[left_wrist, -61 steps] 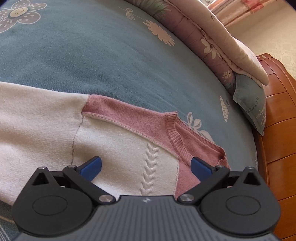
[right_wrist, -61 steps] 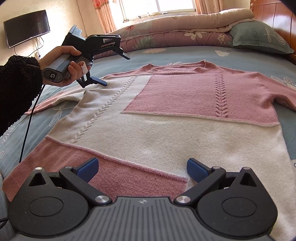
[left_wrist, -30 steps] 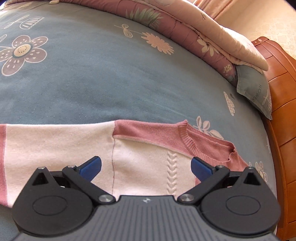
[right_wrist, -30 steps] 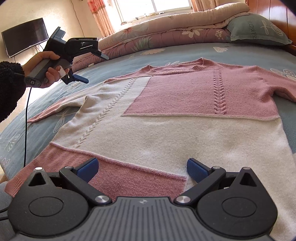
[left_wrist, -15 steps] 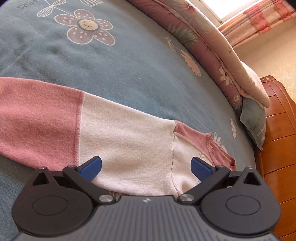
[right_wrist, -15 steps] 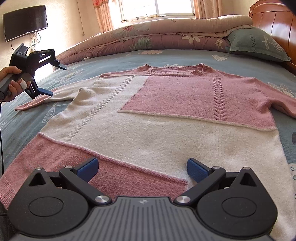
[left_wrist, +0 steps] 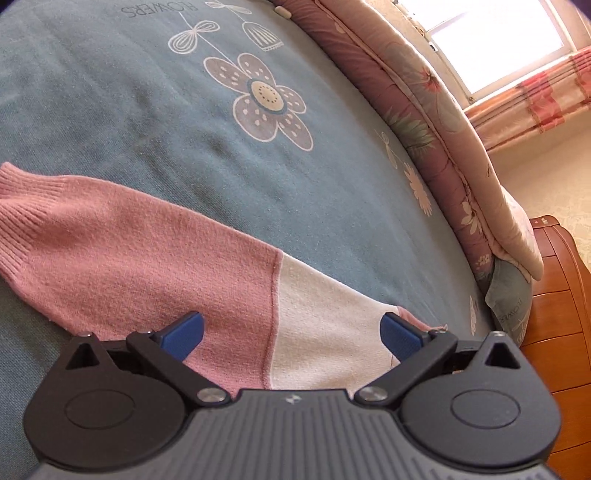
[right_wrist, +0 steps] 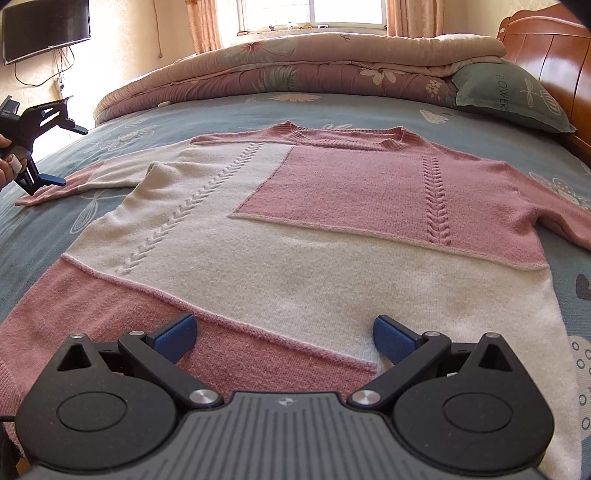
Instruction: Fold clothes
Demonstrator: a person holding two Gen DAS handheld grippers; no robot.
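On the blue-grey flowered bedspread (right_wrist: 229, 107) a pink-and-cream knitted sweater (right_wrist: 295, 251) lies spread flat, front up, its ribbed neckline (right_wrist: 343, 134) toward the rolled quilts (right_wrist: 295, 62) at the far side of the bed and its hem nearest the right wrist camera. The right gripper (right_wrist: 282, 334) hangs just above the lower part of the sweater, over the seam where the pink hem band meets the cream panel; its blue-padded fingers (right_wrist: 175, 336) stand wide apart and hold nothing. At the left edge of that view the left gripper (right_wrist: 55, 155) is held in a person's hand (right_wrist: 7, 166), its jaws parted one above the other, the lower blue tip just over the pink end of the sweater's outstretched sleeve (right_wrist: 70, 184). From the left wrist camera the same sleeve (left_wrist: 166, 266) runs across the frame, ribbed pink cuff (left_wrist: 26, 206) to the left, then pink knit, then cream toward the shoulder; the left gripper (left_wrist: 291, 332) sits close above the colour seam with its pads (left_wrist: 184, 334) spread and the cloth not pinched between them. Whether the pads touch the knit cannot be told. A green pillow (right_wrist: 506, 96) printed "FLOWERS" leans against the wooden headboard (right_wrist: 546, 40) to the right, and a dark wall-mounted screen (right_wrist: 44, 27) shows at upper left beside the curtained window (right_wrist: 314, 13).
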